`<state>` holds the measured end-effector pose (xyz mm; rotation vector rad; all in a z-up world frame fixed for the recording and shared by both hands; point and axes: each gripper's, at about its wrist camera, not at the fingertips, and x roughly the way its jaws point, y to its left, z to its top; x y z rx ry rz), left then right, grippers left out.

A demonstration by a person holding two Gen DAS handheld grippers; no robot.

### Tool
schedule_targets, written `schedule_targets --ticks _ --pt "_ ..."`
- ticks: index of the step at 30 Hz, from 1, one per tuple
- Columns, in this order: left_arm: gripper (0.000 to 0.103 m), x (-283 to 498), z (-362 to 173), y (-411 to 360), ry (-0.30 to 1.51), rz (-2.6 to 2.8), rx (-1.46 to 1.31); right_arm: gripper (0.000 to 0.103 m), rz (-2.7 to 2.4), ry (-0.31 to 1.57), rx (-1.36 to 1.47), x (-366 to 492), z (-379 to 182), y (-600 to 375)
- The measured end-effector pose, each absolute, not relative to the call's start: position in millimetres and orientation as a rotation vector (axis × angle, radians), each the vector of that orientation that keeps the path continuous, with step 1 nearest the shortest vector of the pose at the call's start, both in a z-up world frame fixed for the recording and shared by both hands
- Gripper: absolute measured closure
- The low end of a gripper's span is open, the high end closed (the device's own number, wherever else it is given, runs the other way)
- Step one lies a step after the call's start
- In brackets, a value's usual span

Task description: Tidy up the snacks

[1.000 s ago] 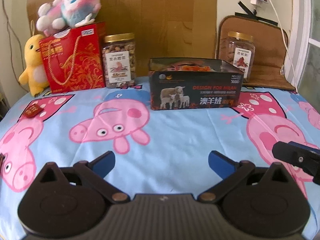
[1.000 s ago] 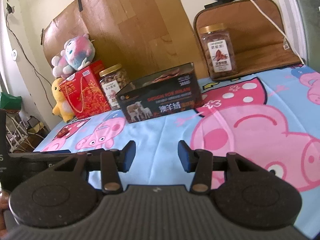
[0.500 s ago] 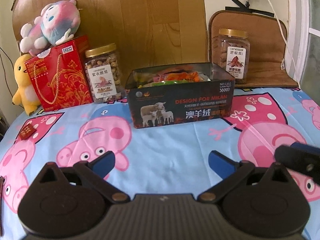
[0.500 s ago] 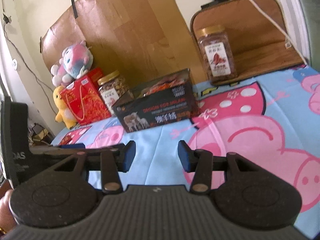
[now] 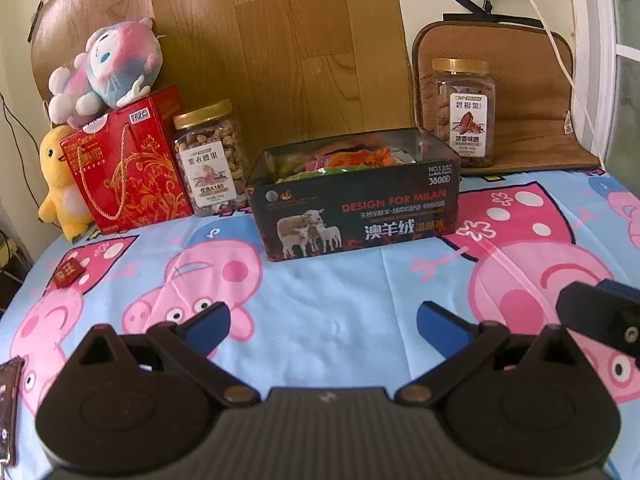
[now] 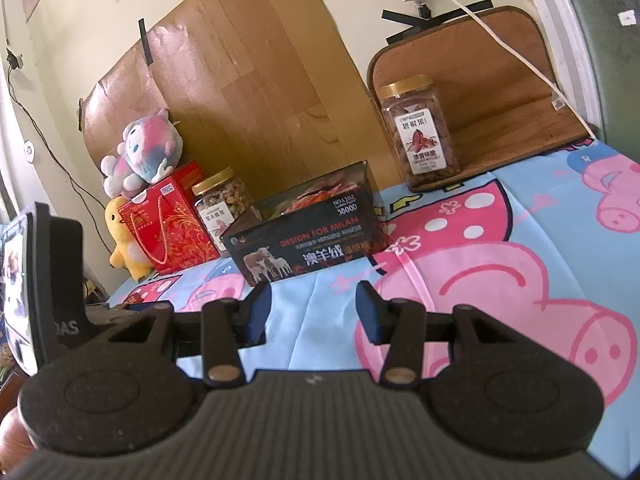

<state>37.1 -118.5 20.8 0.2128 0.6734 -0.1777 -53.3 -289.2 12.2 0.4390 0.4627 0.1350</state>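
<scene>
A dark open box (image 5: 356, 204) printed with sheep holds several colourful snack packets and stands at the back middle of the table; it also shows in the right wrist view (image 6: 304, 236). A small red snack packet (image 5: 70, 273) lies on the cloth at the left. A dark packet (image 5: 9, 396) lies at the near left edge. My left gripper (image 5: 322, 322) is open and empty, above the cloth in front of the box. My right gripper (image 6: 312, 312) is open and empty, to the right of the left one.
A nut jar (image 5: 210, 160) and a red gift box (image 5: 128, 164) with plush toys (image 5: 108, 72) stand at the back left. A second jar (image 5: 464, 112) stands at the back right on a brown mat (image 5: 536, 120). A Peppa Pig cloth (image 5: 340, 280) covers the table.
Both grippers have risen and pulled back, so the box and jars sit lower and farther in both views. The jaws stay open as before.
</scene>
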Motion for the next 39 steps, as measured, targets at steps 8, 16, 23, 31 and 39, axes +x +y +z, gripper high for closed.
schedule_targets --ticks 8,16,23,31,39 --pt "0.0 33 22 -113 0.69 -0.167 0.205 0.053 0.132 0.465 0.433 -58 13 -287" --pt "0.0 30 25 -103 0.675 -0.176 0.169 0.053 0.135 0.461 0.421 -59 15 -284" --pt "0.0 34 26 -99 0.688 -0.172 0.149 0.053 0.133 0.462 0.41 -60 17 -282" --pt "0.0 37 25 -99 0.713 -0.181 0.143 0.053 0.13 0.457 0.405 -61 19 -282" --pt "0.0 36 25 -99 0.713 -0.168 0.138 0.053 0.13 0.46 0.412 -62 18 -282"
